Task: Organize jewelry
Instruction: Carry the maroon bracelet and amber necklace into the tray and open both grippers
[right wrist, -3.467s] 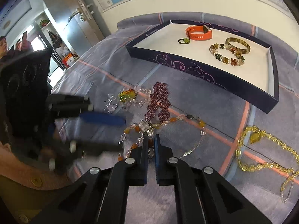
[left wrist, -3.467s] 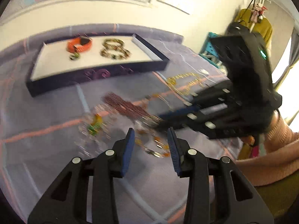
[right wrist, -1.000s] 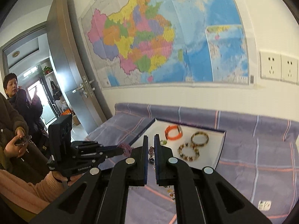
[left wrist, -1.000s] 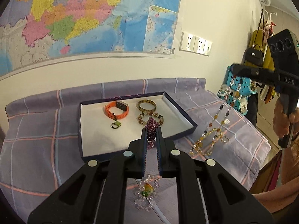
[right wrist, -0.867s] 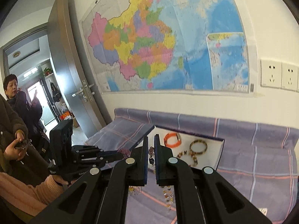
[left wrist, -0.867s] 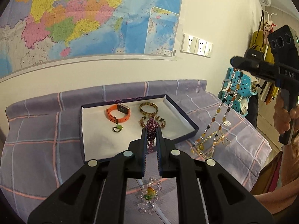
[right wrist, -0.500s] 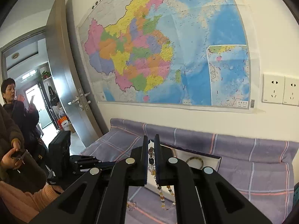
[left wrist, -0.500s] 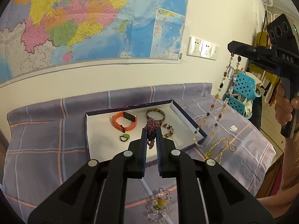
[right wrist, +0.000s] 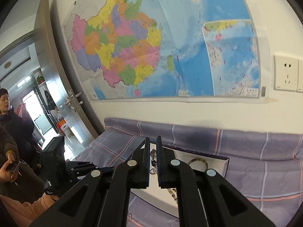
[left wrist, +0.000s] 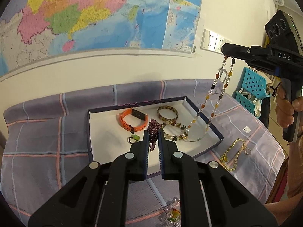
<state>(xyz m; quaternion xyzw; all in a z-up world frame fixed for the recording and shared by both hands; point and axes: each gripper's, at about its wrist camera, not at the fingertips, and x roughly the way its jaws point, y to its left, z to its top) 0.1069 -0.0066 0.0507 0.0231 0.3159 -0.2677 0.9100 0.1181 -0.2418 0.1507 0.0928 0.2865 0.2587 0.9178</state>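
My left gripper (left wrist: 153, 132) is shut on a dark purple beaded bracelet (left wrist: 154, 127) that hangs over the navy tray (left wrist: 90, 132) with its white floor. In the tray lie an orange watch band (left wrist: 132, 120), a brown bangle (left wrist: 167, 112), a mixed-stone bracelet (left wrist: 175, 136) and a small green ring (left wrist: 134, 138). High on the right, my right gripper (left wrist: 228, 54) is shut on a long amber and clear bead necklace (left wrist: 212, 98), whose lower loop hangs over the tray's right side. In the right wrist view the right gripper (right wrist: 153, 141) pinches those beads (right wrist: 153, 160) above the tray (right wrist: 226, 162).
The tray sits on a lilac checked cloth (left wrist: 47, 141). A gold chain necklace (left wrist: 233, 154) lies right of the tray, and a clear bead bracelet (left wrist: 173, 213) lies near the front. A wall map (left wrist: 94, 15) hangs behind. A person (right wrist: 11, 136) stands by the door on the left.
Both grippers have moved toward the tray with their jewelry. The hanging necklace now dangles over the tray's right side instead of over the cloth beside it.
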